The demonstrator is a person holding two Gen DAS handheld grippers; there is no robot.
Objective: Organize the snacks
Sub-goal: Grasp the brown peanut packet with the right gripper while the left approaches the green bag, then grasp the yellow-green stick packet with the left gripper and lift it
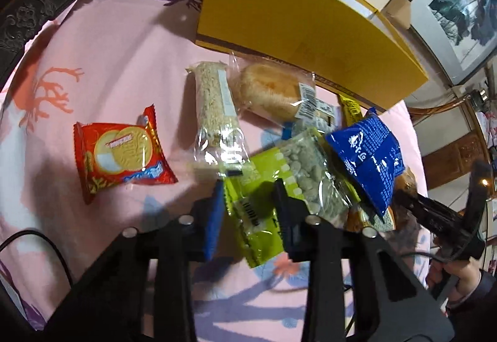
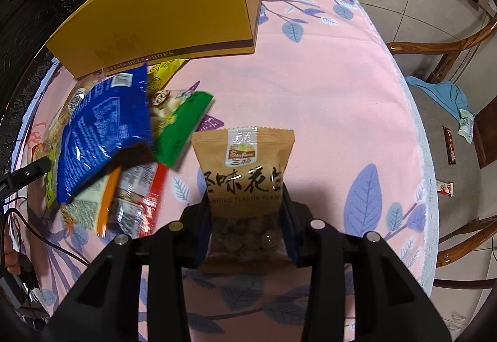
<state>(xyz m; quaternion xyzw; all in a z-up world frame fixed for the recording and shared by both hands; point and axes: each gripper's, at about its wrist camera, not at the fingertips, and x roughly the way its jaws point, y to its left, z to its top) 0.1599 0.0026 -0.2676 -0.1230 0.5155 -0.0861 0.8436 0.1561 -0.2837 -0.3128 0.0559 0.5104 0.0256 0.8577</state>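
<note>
While the left wrist camera looks down on a pink leaf-print tablecloth [image 1: 124,62], the left gripper [image 1: 248,202] is clamped on one end of a lime-green snack packet [image 1: 267,186], its blue pads pressing the wrapper from both sides. A red biscuit packet [image 1: 121,155] lies apart to the left; a clear-wrapped crumb bar [image 1: 214,106] and a wrapped bun [image 1: 270,93] rest just below a yellow shoe box [image 1: 295,15]. A blue packet [image 1: 369,161] leans over the green one's far end.

Seen from the right wrist camera, the right gripper [image 2: 247,214] is closed on a tan peanut packet [image 2: 243,168], held upright above the cloth [image 2: 326,93]. To its left, the blue packet [image 2: 102,130] tops a heap of snacks beside the shoe box [image 2: 161,6].
</note>
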